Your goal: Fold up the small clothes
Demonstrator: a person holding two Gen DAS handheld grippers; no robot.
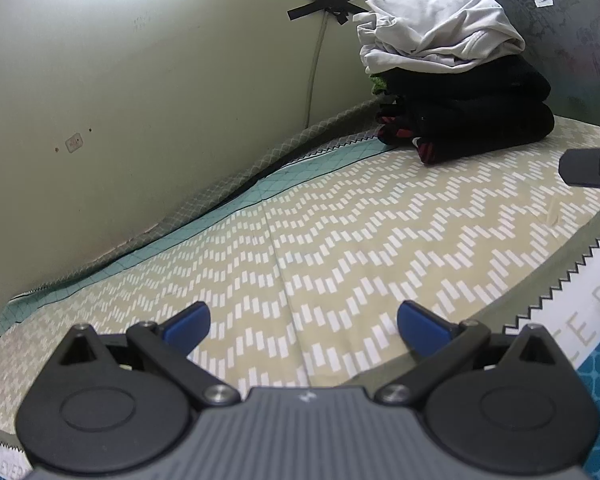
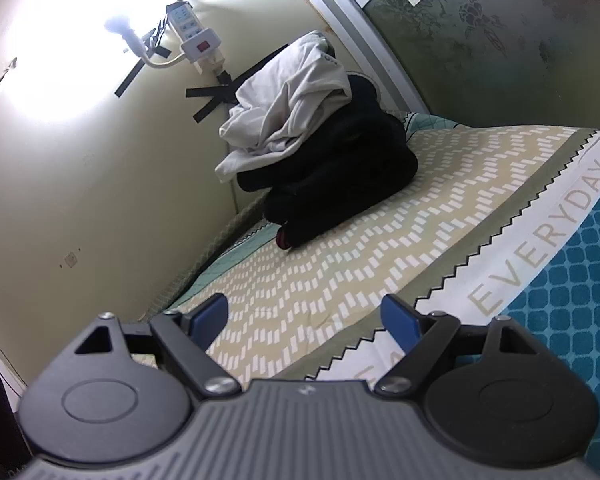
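A pile of clothes sits in the far corner of the bed: a crumpled white garment (image 1: 440, 28) (image 2: 284, 112) lies on top of folded black garments (image 1: 468, 120) (image 2: 340, 184) with red trim. My left gripper (image 1: 303, 322) hovers open over the patterned bedsheet (image 1: 340, 232), nothing between its blue pads. My right gripper (image 2: 305, 316) is also open and empty above the sheet's near edge. A black part of the right gripper (image 1: 592, 168) pokes in at the right edge of the left wrist view. Both grippers are well short of the pile.
A pale green wall (image 1: 140, 80) runs along the left of the bed, with a power strip (image 2: 192, 32), a cable and black tape crosses (image 1: 336, 0). A frosted patterned panel (image 2: 500, 40) closes the far end. The sheet's white border with lettering (image 2: 540, 232) and a teal area (image 2: 580, 300) lie right.
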